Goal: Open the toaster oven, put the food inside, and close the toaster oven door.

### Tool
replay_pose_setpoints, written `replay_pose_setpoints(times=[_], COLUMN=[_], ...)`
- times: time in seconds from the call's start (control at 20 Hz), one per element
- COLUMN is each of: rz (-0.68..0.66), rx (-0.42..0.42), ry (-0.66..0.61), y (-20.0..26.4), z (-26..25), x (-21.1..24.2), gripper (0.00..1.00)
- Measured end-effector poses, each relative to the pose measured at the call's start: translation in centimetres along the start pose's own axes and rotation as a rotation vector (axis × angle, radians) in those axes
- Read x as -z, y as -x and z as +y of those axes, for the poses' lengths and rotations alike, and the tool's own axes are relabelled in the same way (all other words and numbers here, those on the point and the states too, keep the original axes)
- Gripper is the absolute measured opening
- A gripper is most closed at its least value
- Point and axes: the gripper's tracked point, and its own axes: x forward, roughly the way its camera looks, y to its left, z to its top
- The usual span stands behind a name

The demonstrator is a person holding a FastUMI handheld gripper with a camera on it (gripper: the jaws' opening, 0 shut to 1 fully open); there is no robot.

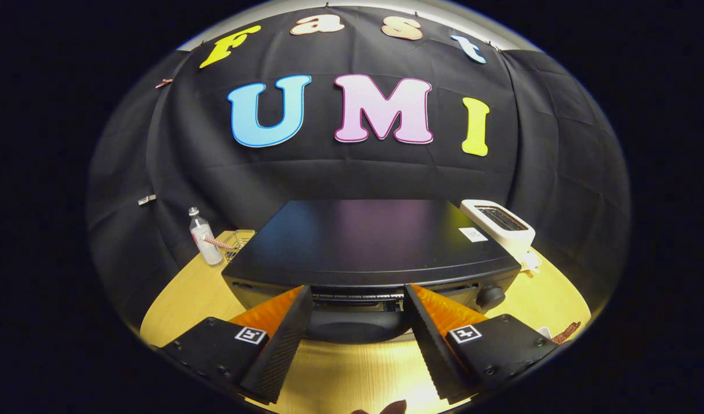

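A black toaster oven (363,241) stands on the wooden table (352,374), seen from above and in front. Its rounded dark door handle (352,328) lies between my fingers, low at the oven's front edge. The gripper (358,290) is open, its fingertips reaching the top front edge of the oven, one on each side of the handle, and not pressing on it. Whether the door is fully closed I cannot tell. A reddish-brown strip of food (566,332) lies on the table to the right of the right finger, beside something white.
A white slot toaster (498,227) sits behind the oven's right corner. Left of the oven stand a clear bottle (204,238) and a small wire basket (241,240). A control knob (490,296) is on the oven's right front. Part of a hand (386,408) shows below the fingers.
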Motion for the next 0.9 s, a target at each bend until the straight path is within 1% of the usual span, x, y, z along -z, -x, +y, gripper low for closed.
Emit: replay_pose_setpoints(times=[0.2, 0.35, 0.55, 0.65, 0.8, 0.9], rz=[0.022, 0.056, 0.119, 0.173, 0.276, 0.331], rx=[-0.005, -0.008, -0.004, -0.003, -0.008, -0.019], ry=[-0.021, -0.043, -0.029, -0.015, -0.030, -0.037], y=[2.6, 4.6, 6.2, 6.7, 6.9, 7.8], z=[0.0, -0.1, 0.2, 0.1, -0.1, -0.5], x=[2.3, 4.9, 8.8, 11.0, 14.7, 16.4], gripper=[0.99, 0.99, 0.98, 0.98, 0.98, 0.98])
